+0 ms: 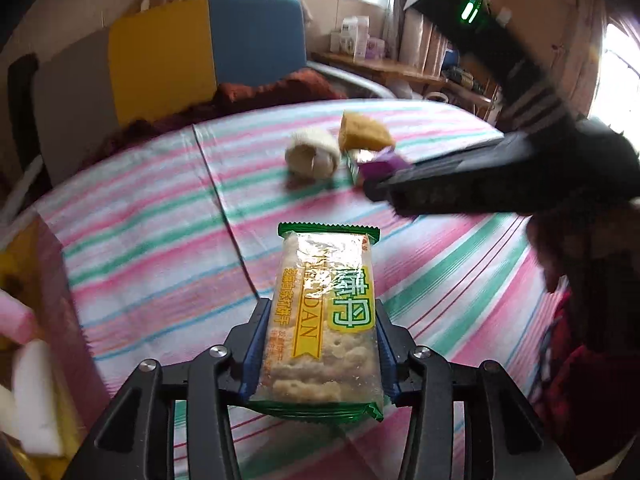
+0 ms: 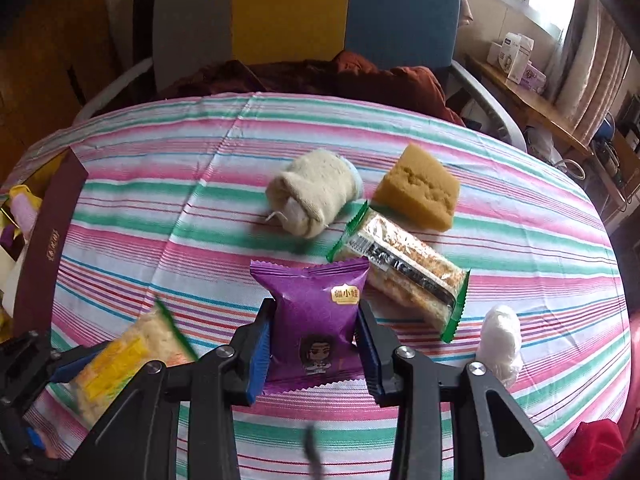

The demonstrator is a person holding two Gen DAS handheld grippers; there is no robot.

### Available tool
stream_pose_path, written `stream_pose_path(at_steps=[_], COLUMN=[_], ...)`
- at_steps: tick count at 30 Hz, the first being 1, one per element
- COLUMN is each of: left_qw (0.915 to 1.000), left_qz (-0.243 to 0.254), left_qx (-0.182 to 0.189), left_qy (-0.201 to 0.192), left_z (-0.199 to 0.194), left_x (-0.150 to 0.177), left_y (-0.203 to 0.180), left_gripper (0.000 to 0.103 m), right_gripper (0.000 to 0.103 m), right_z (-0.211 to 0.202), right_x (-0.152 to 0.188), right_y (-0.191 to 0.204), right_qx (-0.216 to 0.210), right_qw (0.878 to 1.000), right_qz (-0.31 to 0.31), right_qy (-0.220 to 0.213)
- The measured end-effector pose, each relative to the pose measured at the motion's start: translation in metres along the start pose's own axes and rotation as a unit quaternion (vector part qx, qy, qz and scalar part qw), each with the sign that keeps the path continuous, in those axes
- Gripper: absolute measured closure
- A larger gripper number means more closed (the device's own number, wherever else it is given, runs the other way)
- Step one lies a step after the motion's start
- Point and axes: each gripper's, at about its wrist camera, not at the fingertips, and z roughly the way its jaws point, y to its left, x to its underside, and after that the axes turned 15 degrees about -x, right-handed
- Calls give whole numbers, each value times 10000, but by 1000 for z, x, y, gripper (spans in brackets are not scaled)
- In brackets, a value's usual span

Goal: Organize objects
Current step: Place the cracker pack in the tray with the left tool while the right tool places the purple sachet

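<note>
Room: window with daylight behind chair backs (image 2: 288, 8) in grey, yellow, blue; wooden shelf (image 2: 532, 108) of boxes at right. Worktop under pink, green, white striped cloth (image 2: 160, 208). Left tongs (image 1: 322, 344) pinching clear green-edged cracker packet (image 1: 324, 320), lifted off cloth. Right tongs (image 2: 314, 340) pinching purple foil snack pouch (image 2: 316, 320). On cloth beyond: rolled cream sock (image 2: 316, 196), yellow sponge block (image 2: 420, 190), clear green-edged cake bar (image 2: 404, 272); white wad (image 2: 500, 340), perhaps netting. Brown box (image 2: 44, 240) at left edge.
</note>
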Motion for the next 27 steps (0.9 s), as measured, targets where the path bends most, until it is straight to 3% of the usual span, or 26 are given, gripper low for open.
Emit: stream_pose_path(at_steps=[6, 16, 23, 27], left_qw=[9985, 9890, 9824, 9786], left_qz=[-234, -805, -1180, -1403], left_qx=[-287, -909, -1227, -1345], left_qy=[-401, -845, -767, -681], left_z=[-44, -98, -102, -100], left_x=[-12, 4, 20, 34], left_y=[22, 81, 124, 143], left_gripper=[55, 55, 55, 55], right_gripper=[65, 65, 65, 65], right_z=[-6, -8, -8, -13], right_x=[0, 3, 4, 0], right_y=[10, 28, 55, 89], right_qx=[-205, -536, -804, -1143], right_qw=[9996, 9981, 9960, 9921], right_qz=[-131, -285, -393, -520], right_qy=[-167, -121, 32, -15])
